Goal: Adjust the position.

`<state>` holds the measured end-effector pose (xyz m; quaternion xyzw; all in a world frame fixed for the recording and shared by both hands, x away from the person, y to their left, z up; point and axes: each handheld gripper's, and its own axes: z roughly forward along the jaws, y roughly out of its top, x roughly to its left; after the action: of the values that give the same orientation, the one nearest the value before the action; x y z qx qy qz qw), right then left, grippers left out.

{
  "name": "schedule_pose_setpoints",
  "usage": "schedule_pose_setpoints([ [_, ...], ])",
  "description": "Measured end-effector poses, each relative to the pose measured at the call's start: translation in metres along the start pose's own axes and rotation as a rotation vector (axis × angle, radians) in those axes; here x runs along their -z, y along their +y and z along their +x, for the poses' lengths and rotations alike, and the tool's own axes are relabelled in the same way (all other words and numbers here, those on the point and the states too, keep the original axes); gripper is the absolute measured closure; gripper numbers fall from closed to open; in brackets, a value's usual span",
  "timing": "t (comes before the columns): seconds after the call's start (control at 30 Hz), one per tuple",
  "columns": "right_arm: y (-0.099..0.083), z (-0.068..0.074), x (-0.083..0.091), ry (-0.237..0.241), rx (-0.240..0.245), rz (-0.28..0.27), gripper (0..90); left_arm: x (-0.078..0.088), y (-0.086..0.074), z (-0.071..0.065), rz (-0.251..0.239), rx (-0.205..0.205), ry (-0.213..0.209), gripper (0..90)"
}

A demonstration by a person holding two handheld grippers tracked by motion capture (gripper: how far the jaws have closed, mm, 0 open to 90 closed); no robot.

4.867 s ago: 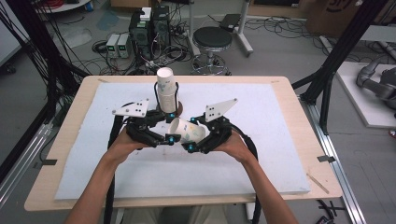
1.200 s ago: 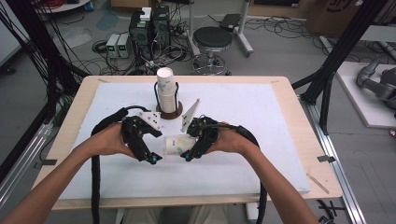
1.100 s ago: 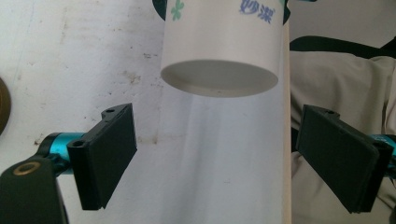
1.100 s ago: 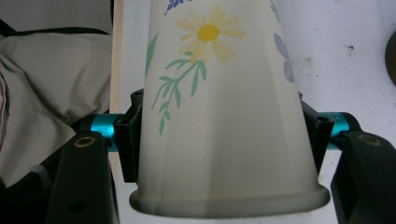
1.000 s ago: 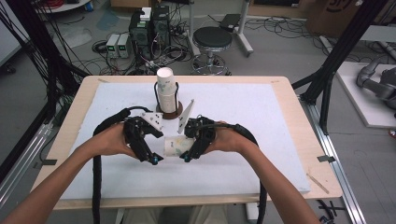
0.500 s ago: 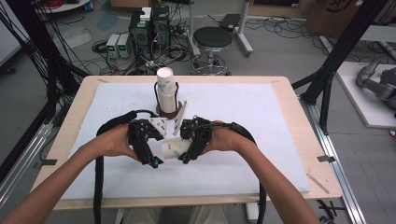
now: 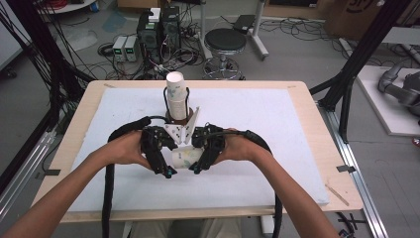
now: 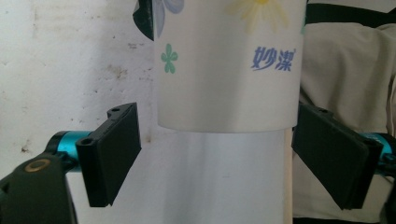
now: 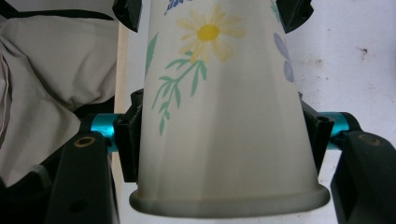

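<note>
A paper cup (image 7: 184,156) lies on its side between the two tools, low over the white foam sheet (image 7: 277,129) that covers the wooden counter (image 7: 317,119). In the left gripper view it shows as two cups nested together: an outer sleeve of smooth white paper printed with a green clover, a yellow daisy and blue lettering, ending in a clean cut edge, with a plain white cup (image 8: 219,177) running on out of it. In the right gripper view the tapered wall (image 9: 224,116) carries a yellow daisy on a green stem and ends in a rolled rim.

The right tool (image 7: 198,166) is clamped on the printed cup near its rim, its black jaws pressed flat against both sides of the paper. The left tool (image 7: 167,171) has just been closing; its flat, matte black pads (image 8: 116,149) stand either side of the nested cups with a gap on each side, touching nothing.

Behind the hands a tall stack of white paper cups (image 7: 177,96) stands upright in a round brown holder (image 7: 179,118) with a thin black wire frame. The sheet looks rough and speckled with small brown marks.
</note>
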<state>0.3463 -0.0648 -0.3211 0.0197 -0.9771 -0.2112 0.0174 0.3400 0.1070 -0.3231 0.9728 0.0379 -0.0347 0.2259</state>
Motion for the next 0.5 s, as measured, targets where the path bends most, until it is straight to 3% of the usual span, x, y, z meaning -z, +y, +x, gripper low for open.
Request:
schedule_pose_setpoints([
  [0.2, -0.0008, -0.0001, -0.0010, 0.006, -0.003, -0.005, 34.7, 0.0006, 0.0031, 0.0006, -0.022, 0.002, -0.012, 16.7],
  [0.3, -0.0006, -0.0004, -0.0010, 0.002, -0.002, -0.002, 34.7, 0.0008, 0.0054, 0.0020, -0.023, -0.016, -0.018, 17.7],
  [0.4, -0.0003, -0.0004, -0.0020, -0.003, -0.012, -0.022, 34.7, -0.0046, 0.0065, -0.0028, -0.090, 0.050, -0.034, 21.7],
  [0.5, 0.0000, 0.0020, -0.0025, -0.013, -0.048, -0.027, 34.7, -0.0055, 0.0069, -0.0026, -0.096, 0.055, -0.037, 22.6],
])
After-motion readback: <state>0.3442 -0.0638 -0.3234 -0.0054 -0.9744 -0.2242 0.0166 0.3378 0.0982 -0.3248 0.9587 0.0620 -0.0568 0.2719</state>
